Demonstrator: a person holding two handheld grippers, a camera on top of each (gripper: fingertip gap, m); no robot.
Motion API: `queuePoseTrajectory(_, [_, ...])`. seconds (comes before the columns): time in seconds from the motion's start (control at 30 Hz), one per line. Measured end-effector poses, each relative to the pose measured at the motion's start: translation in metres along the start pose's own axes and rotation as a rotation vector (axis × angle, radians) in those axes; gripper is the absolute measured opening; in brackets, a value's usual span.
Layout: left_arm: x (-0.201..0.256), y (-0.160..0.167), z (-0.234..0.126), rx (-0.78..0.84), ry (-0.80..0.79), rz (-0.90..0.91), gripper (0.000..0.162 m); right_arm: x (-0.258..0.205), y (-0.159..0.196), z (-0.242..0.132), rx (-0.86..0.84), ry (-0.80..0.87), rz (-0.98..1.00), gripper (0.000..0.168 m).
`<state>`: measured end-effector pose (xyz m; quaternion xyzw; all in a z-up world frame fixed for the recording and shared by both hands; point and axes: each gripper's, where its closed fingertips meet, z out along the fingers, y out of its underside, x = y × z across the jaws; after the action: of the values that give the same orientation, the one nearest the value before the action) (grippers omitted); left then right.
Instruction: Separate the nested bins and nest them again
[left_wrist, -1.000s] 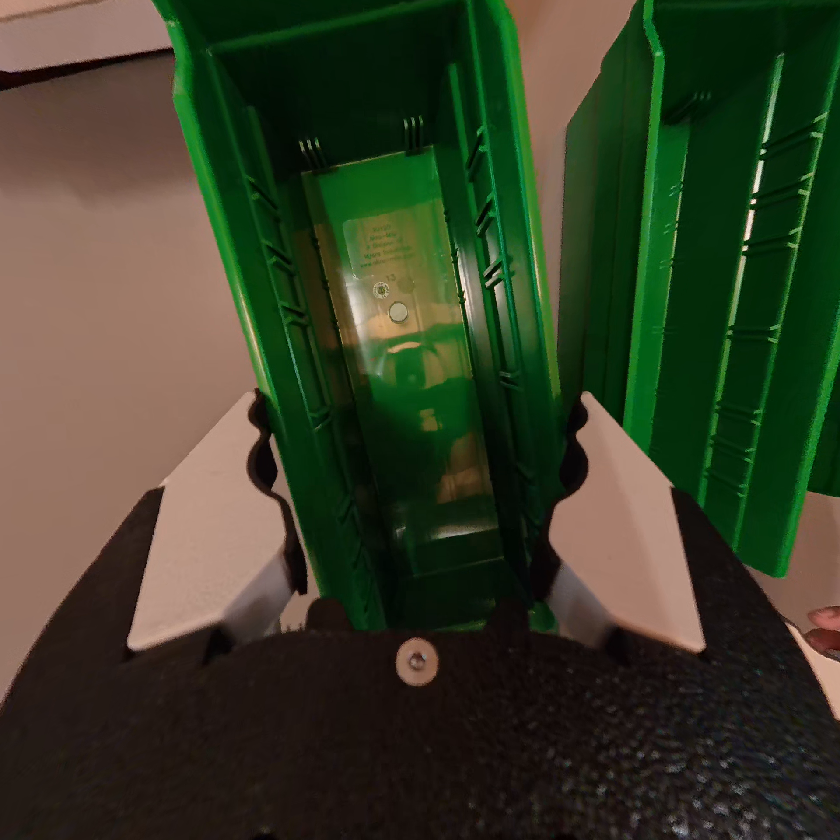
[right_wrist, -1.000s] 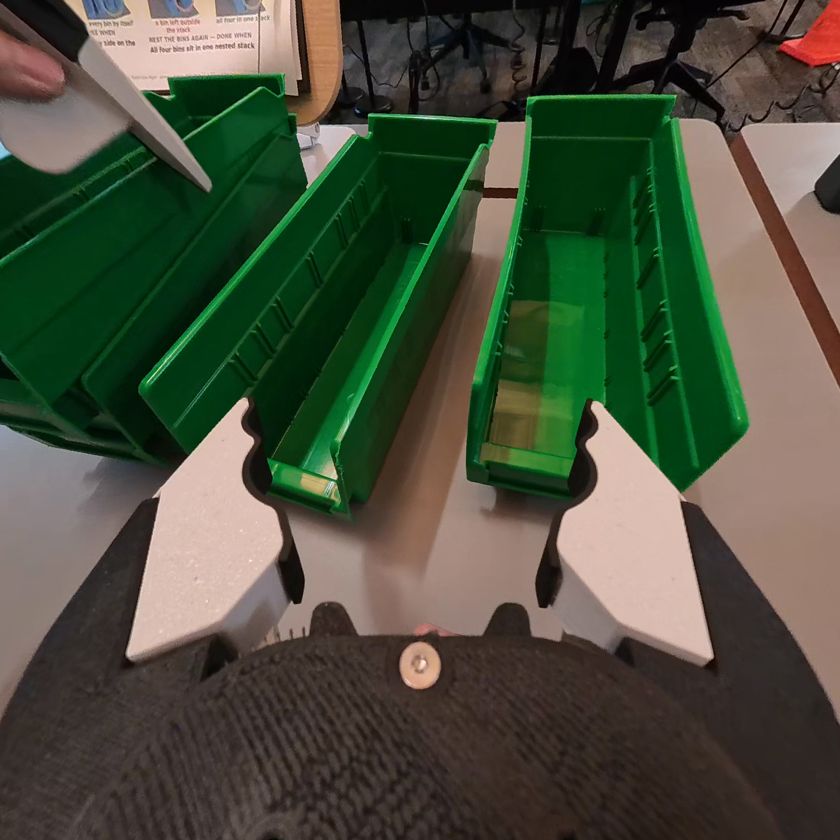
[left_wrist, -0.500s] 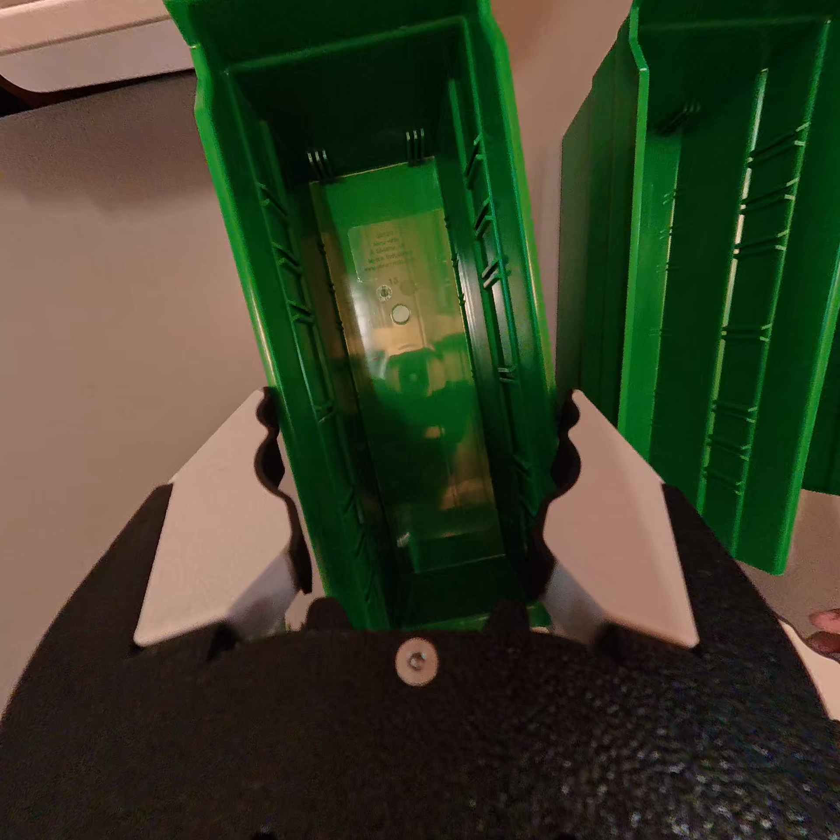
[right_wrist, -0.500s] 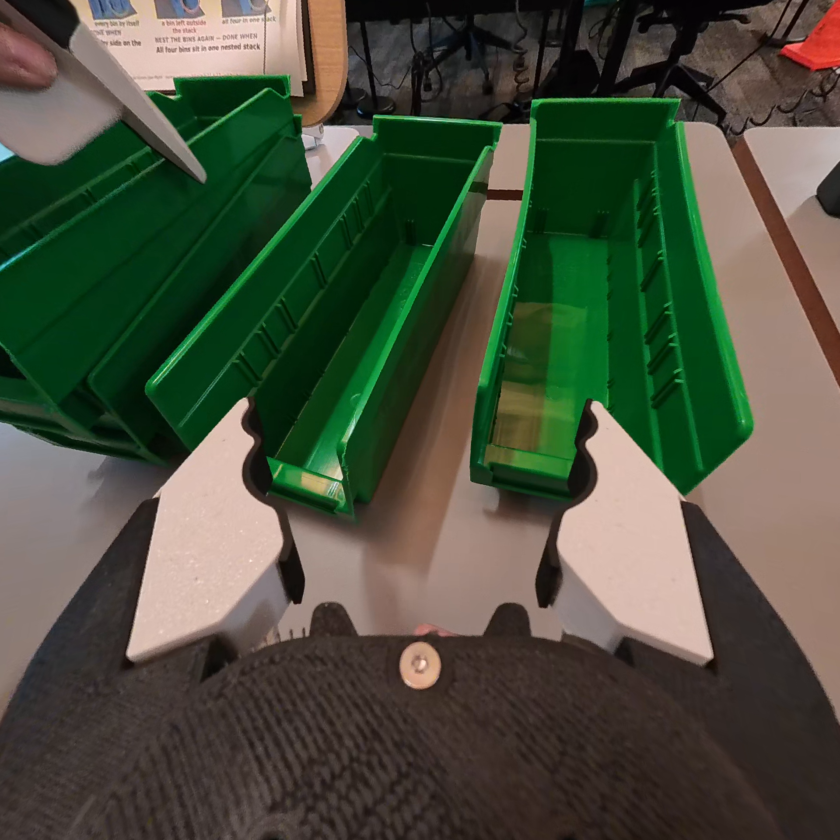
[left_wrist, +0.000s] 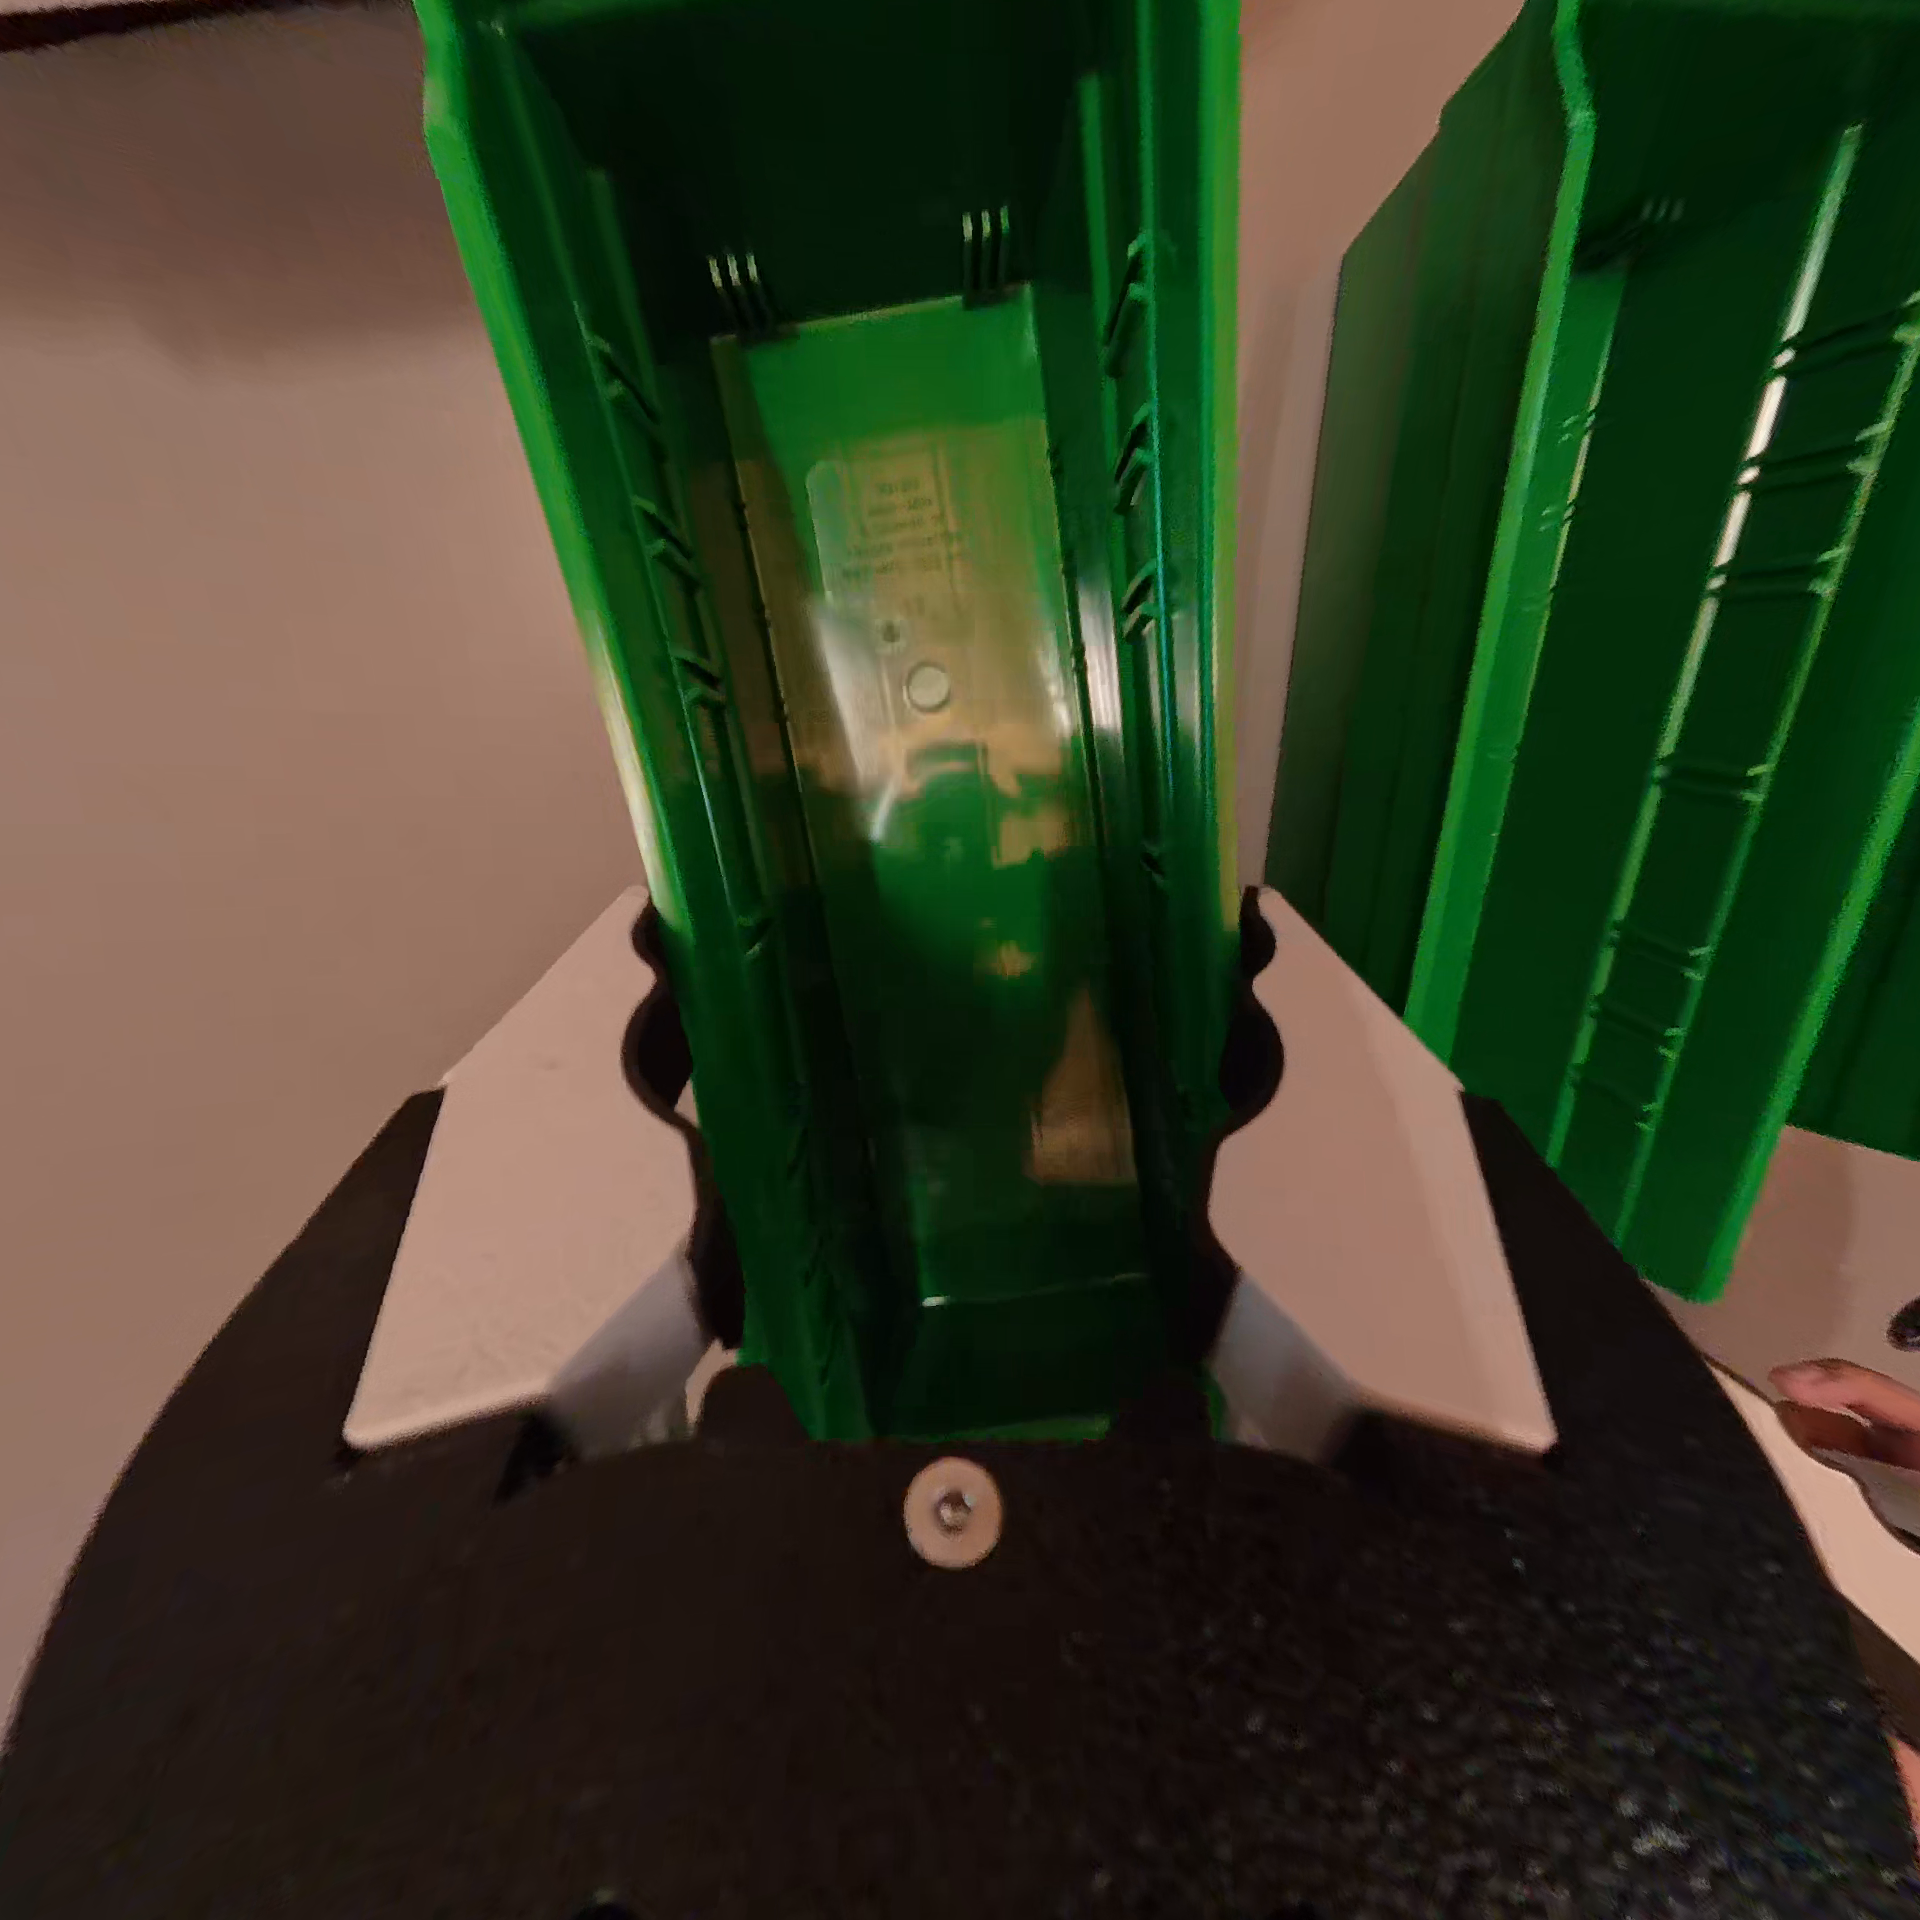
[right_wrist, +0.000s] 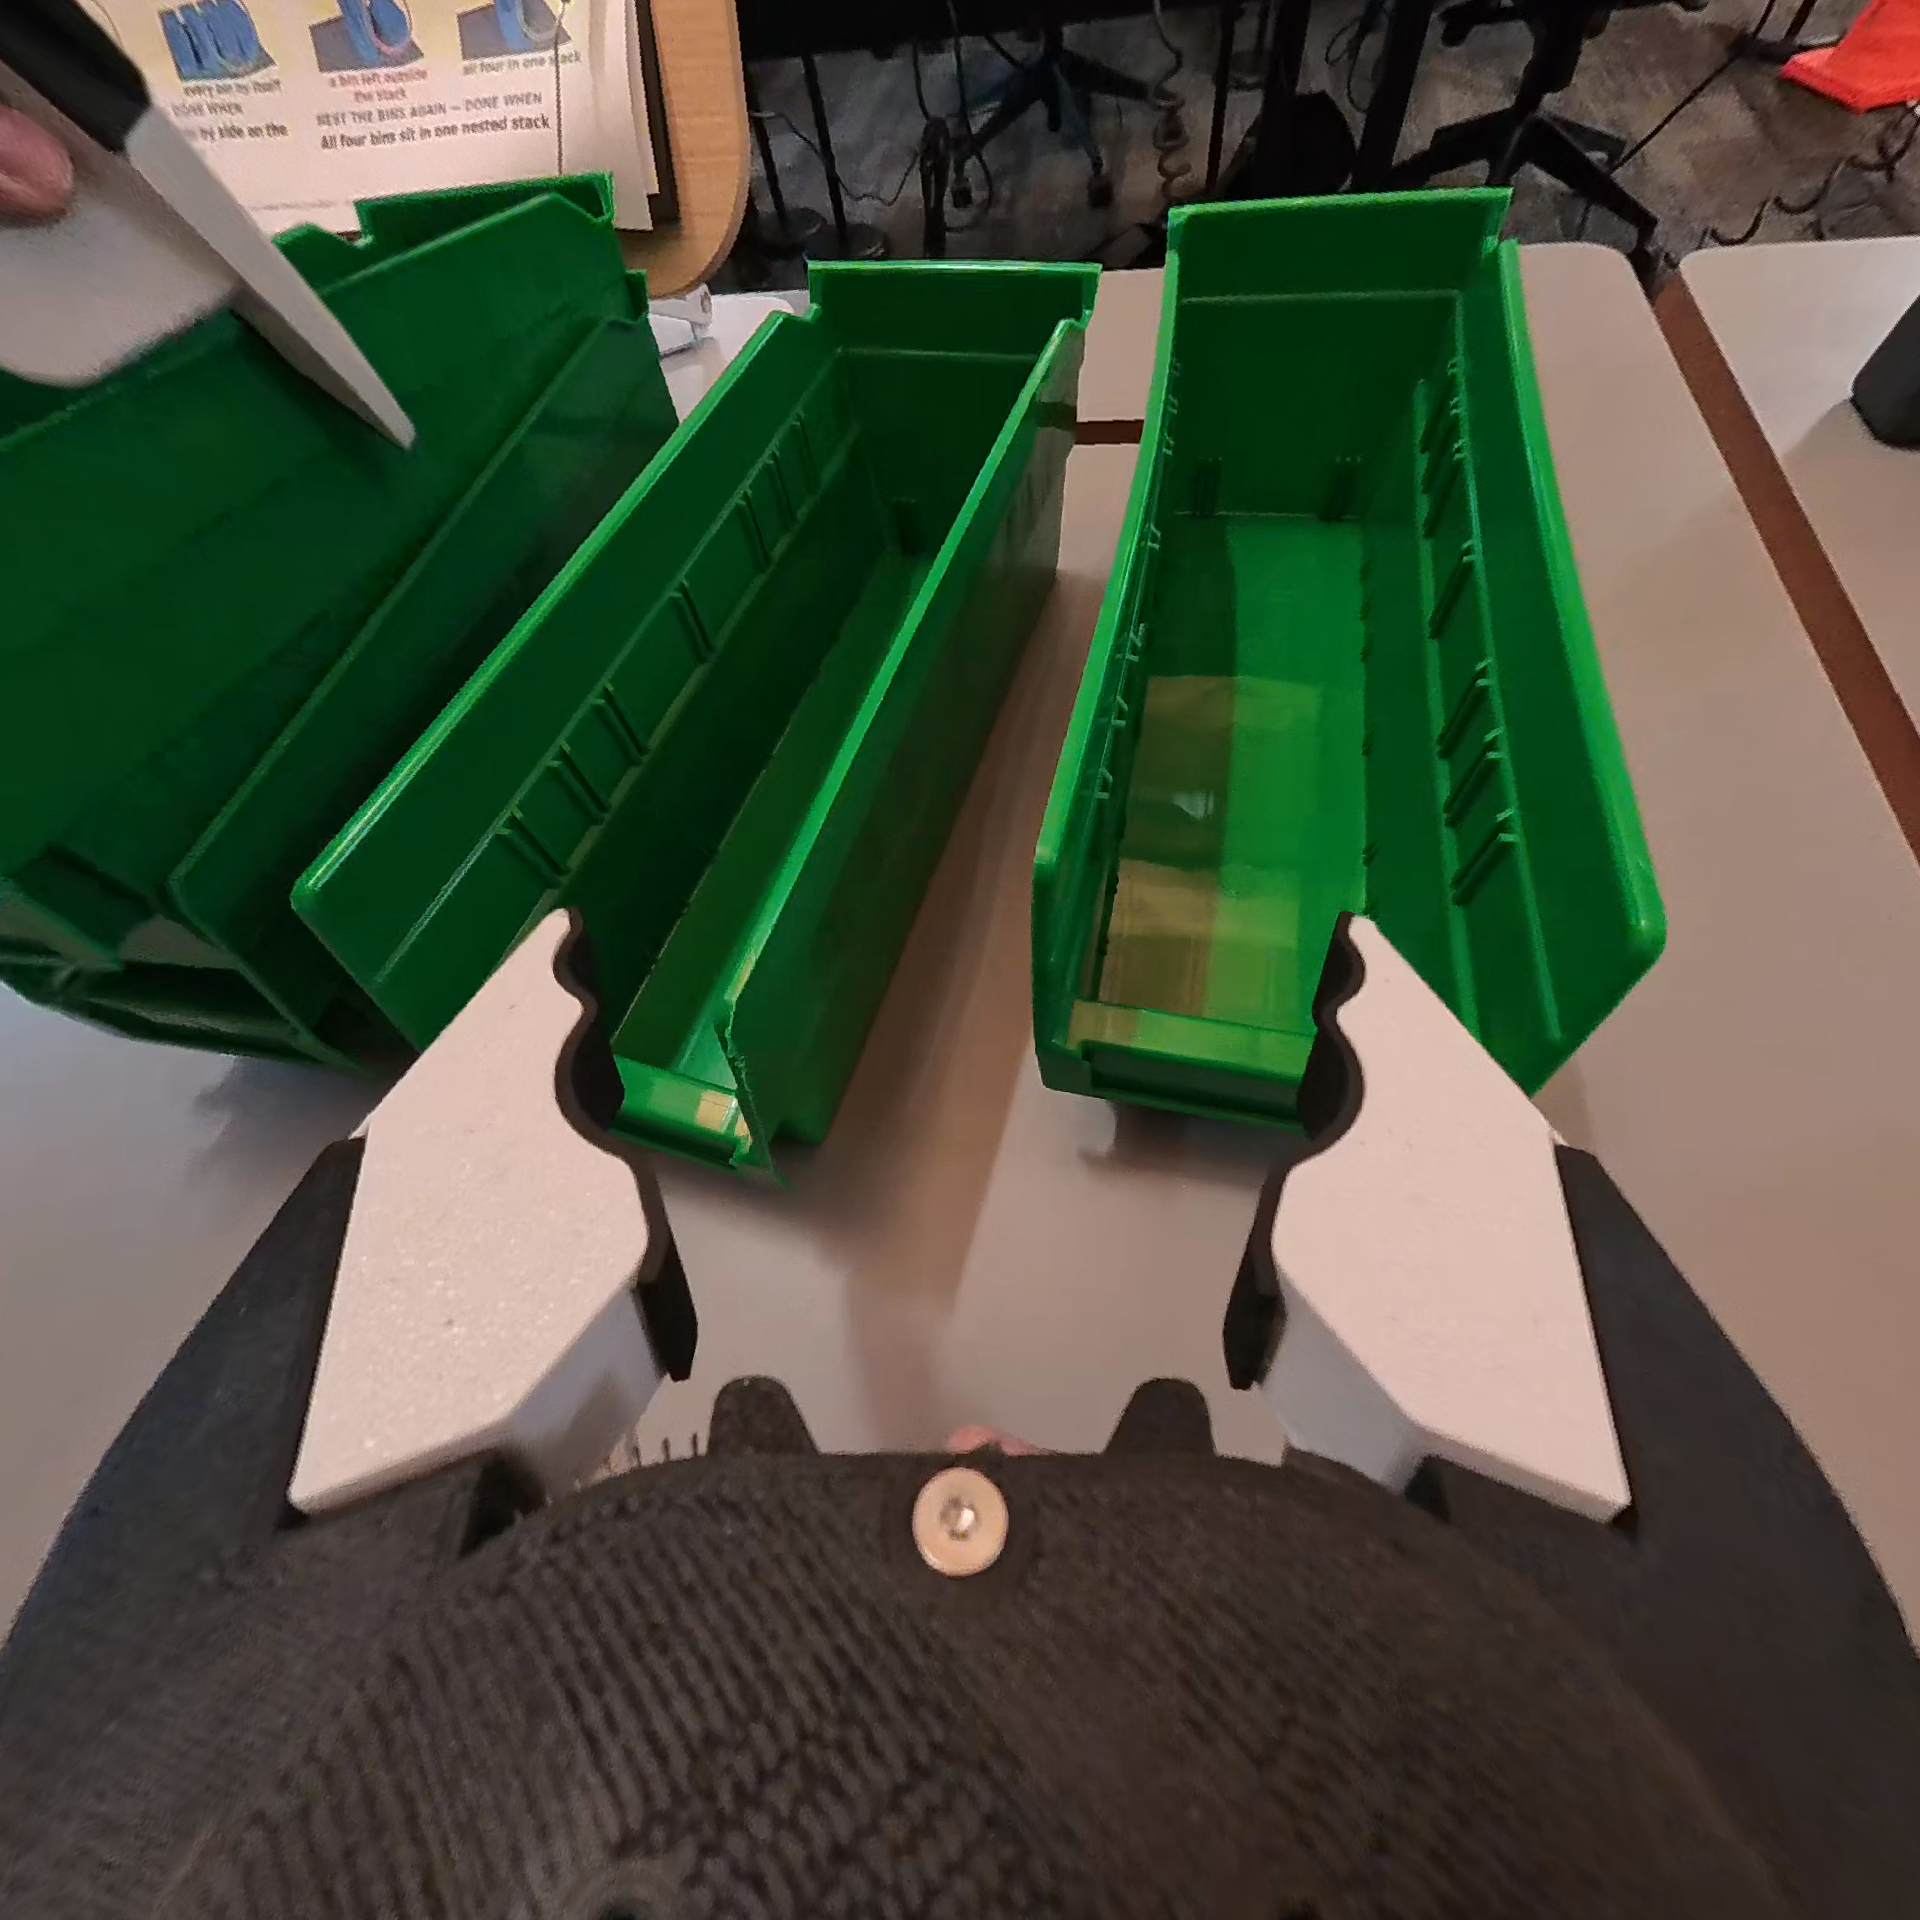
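Several long green bins lie on a grey table (right_wrist: 935, 1268). My left gripper (left_wrist: 951, 1049) is shut on the near end of one green bin (left_wrist: 914, 540), its pads pressed on the two side walls. Another bin (left_wrist: 1621, 644) lies just to its right. In the right wrist view one finger of the left gripper (right_wrist: 218, 291) shows above a tilted stack of bins (right_wrist: 270, 623) at the left. A single bin (right_wrist: 790, 675) lies in the middle and another (right_wrist: 1299, 675) at the right. My right gripper (right_wrist: 961, 997) is open and empty above the table, in front of those two.
An instruction sheet (right_wrist: 416, 94) stands behind the bins at the back left. Chairs and cables fill the floor beyond the table. A second table (right_wrist: 1818, 343) stands at the right. A person's hand (left_wrist: 1849, 1423) shows at the right edge of the left wrist view.
My left gripper's fingers have closed in until they press on the bin's side walls. The right gripper has stayed open and barely moved.
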<state>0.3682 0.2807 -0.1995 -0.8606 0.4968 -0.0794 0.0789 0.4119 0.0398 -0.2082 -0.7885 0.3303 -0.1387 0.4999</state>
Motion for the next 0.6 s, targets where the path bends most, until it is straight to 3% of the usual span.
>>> queuePoseTrajectory(0.3, [0.006, -0.015, -0.015, 0.134, -0.003, 0.018, 0.104, -0.005, 0.0, 0.001, -0.002, -0.005, -0.014, 0.133])
queuePoseTrajectory(0.6, [0.004, -0.005, 0.008, 0.118, -0.011, 0.035, 0.106, -0.004, 0.002, 0.002, -0.009, 0.001, -0.015, 0.133])
